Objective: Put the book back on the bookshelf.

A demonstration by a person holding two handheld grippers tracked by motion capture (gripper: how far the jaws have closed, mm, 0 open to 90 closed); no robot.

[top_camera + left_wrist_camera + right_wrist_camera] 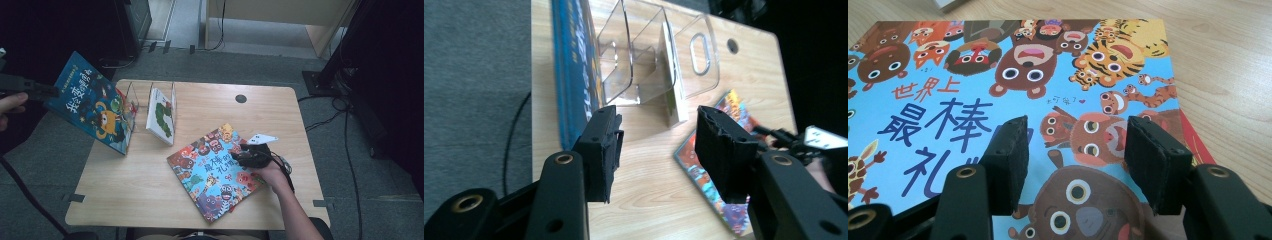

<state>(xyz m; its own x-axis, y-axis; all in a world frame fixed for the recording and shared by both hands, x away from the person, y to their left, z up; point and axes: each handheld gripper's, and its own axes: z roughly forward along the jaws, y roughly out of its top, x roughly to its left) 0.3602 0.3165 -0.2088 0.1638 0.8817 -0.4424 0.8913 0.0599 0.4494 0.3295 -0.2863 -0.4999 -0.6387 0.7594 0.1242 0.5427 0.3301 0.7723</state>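
worktop (140, 195) — light wood | grommet hole (241, 98) — far edge | tape marks (73, 198) — near worktop's front corners

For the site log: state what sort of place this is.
Probably an office or lab corner set up for recording: a small wooden table on grey carpet, picture books beside a clear rack, and floor cables.

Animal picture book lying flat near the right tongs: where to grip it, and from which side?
Take the animal picture book at its right edge, coming in low from the right tongs side. It lies flat on the table, so only a thin edge offers purchase. In the right gripper view a red layer peeks out under that edge, hinting at a slight lip; one pad would probably need to slide under.
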